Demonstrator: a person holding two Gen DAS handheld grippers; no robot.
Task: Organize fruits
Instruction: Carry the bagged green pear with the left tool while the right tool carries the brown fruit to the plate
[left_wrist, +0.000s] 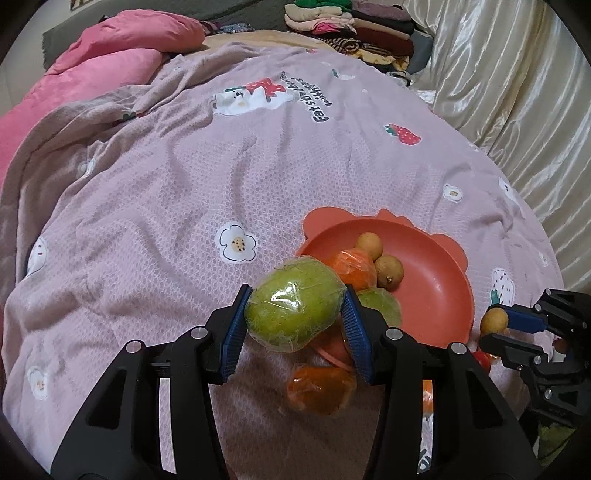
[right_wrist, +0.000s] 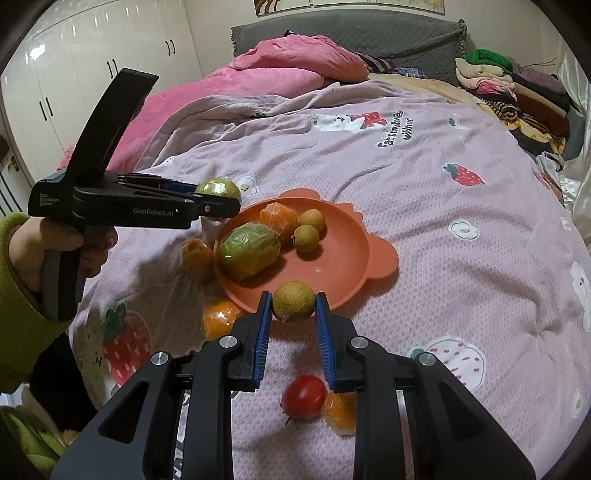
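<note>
Right wrist: lilac bedspread, white wardrobes, perhaps headboard.

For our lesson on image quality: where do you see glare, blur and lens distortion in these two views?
Left wrist view: glare on the wrapped green fruit; the orange below it is blurred. Right wrist view: shiny highlights on the wardrobe doors. Both views: fisheye bending, dark corners.

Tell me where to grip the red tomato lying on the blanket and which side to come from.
Grip the red tomato across its round middle, coming from above. A wrapped orange piece touches its right side and its stem points down-left, so set the fingers on its near and far sides.
</note>
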